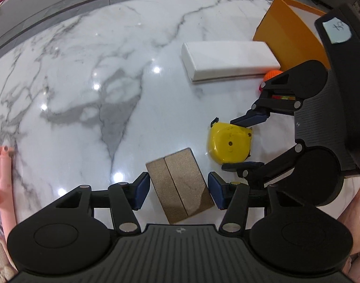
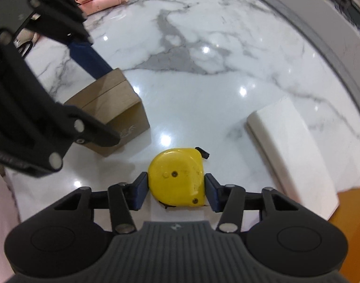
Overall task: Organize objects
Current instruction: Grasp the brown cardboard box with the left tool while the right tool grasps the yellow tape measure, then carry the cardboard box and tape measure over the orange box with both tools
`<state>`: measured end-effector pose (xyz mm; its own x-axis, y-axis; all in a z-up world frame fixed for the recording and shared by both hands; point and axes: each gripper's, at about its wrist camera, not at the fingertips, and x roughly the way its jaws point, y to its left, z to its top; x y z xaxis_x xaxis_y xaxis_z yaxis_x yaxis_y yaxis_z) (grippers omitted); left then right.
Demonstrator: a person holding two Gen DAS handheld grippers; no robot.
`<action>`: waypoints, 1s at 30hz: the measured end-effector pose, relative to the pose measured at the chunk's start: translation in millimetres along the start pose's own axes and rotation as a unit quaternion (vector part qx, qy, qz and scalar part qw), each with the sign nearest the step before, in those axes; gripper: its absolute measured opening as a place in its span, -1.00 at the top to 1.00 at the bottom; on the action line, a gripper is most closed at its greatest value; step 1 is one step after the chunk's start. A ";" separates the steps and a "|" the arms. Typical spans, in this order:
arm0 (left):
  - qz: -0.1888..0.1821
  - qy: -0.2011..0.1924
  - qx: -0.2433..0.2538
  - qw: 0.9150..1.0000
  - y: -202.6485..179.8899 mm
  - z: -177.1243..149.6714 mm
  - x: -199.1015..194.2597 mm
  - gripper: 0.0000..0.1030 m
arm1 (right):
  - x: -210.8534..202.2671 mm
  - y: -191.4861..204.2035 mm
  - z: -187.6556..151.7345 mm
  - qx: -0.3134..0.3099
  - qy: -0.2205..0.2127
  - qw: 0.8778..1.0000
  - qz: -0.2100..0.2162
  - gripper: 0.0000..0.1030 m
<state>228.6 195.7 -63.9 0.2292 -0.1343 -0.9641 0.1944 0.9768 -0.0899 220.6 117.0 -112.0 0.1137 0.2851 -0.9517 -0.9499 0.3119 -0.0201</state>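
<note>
A brown cardboard box (image 1: pixel 180 184) stands on the white marble surface (image 1: pixel 85 82), and the blue pads of my left gripper (image 1: pixel 178 192) press on its two sides. Just right of it lies a yellow tape measure (image 1: pixel 227 143), flat on its side. My right gripper (image 2: pixel 176 191) is shut on the tape measure (image 2: pixel 175 174), one pad against each edge. In the left wrist view the right gripper (image 1: pixel 237 144) reaches in from the right around the tape measure. The right wrist view shows the left gripper (image 2: pixel 97 99) straddling the brown box (image 2: pixel 114 101) at the left.
A long white box (image 1: pixel 227 59) lies beyond the tape measure, beside an open orange box (image 1: pixel 288 30). An orange ball (image 1: pixel 273 74) peeks out behind the right gripper. A pink tool (image 1: pixel 2 176) lies at the far left edge. A hand (image 1: pixel 354 212) shows at the lower right.
</note>
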 end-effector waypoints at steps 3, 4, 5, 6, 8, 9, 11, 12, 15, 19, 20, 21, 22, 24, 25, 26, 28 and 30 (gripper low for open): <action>0.001 0.003 -0.007 1.000 -2.1 -4.7 -1.4 -0.22 | -2.9 10.2 -4.1 -0.006 0.003 1.000 -0.002 -0.03; 0.002 0.001 -0.008 1.000 -3.1 -5.4 -2.5 -0.22 | -3.8 12.5 -4.9 -0.007 0.000 1.000 -0.003 -0.03; 0.002 0.000 -0.011 1.000 -2.9 -6.3 -3.3 -0.22 | -5.0 14.3 -5.1 -0.011 -0.005 1.000 -0.004 -0.05; 0.003 -0.002 -0.015 1.000 -2.7 -7.4 -4.0 -0.20 | -5.2 14.6 -4.6 -0.015 -0.008 1.000 -0.006 -0.06; 0.001 -0.007 -0.019 1.000 -2.3 -8.7 -4.9 -0.16 | -5.0 15.2 -3.0 -0.018 -0.011 1.000 -0.010 -0.06; 0.000 -0.009 -0.021 1.000 -2.2 -9.2 -5.3 -0.14 | -5.9 15.0 -3.1 -0.020 -0.011 1.000 -0.009 -0.05; 0.001 -0.016 -0.023 1.000 -2.9 -10.9 -5.9 -0.13 | -4.5 15.2 -2.2 -0.023 -0.013 1.000 -0.010 -0.03; 0.002 -0.020 -0.022 1.000 -3.7 -12.2 -6.5 -0.13 | -4.7 14.3 -2.2 -0.017 -0.014 1.000 -0.008 -0.02; 0.011 -0.029 -0.017 0.999 -8.1 -16.4 -8.9 -0.11 | -5.4 14.2 -3.7 -0.009 -0.014 1.000 -0.010 -0.01; 0.012 -0.049 -0.013 0.999 -16.7 -22.9 -21.1 -0.07 | -10.1 22.4 -9.3 -0.007 -0.023 1.000 -0.018 -0.01; 0.011 -0.055 -0.012 0.998 -19.9 -24.0 -26.5 -0.06 | -12.7 24.7 -9.6 -0.008 -0.027 0.999 -0.019 -0.01; 0.011 -0.062 -0.006 0.998 -24.4 -25.2 -33.4 -0.05 | -18.9 27.0 -11.2 -0.010 -0.031 0.999 -0.020 -0.01; 0.012 -0.070 0.001 0.998 -29.7 -26.7 -40.5 -0.04 | -26.0 29.3 -12.5 -0.012 -0.035 0.999 -0.020 -0.01; 0.013 -0.082 0.014 0.996 -41.1 -29.4 -55.2 -0.04 | -42.5 34.5 -16.0 -0.020 -0.042 0.999 -0.023 -0.01; 0.014 -0.088 0.018 0.996 -47.0 -30.8 -62.4 -0.04 | -51.5 37.1 -17.9 -0.025 -0.046 0.998 -0.025 -0.01; 0.014 -0.094 0.025 0.995 -53.2 -31.9 -70.0 -0.04 | -61.0 39.3 -20.2 -0.028 -0.050 0.998 -0.027 -0.01; 0.015 -0.109 0.039 0.993 -66.9 -34.7 -86.0 -0.04 | -82.5 42.3 -26.3 -0.030 -0.059 0.997 -0.030 -0.01; 0.012 -0.123 0.050 0.991 -80.2 -36.4 -99.6 -0.04 | -105.6 43.2 -34.2 -0.031 -0.069 0.997 -0.036 -0.01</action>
<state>155.5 136.8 30.3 0.4575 -0.1597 -0.8748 0.2768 0.9604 -0.0306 157.6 69.5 -22.8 0.2168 0.3865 -0.8965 -0.9535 0.2809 -0.1094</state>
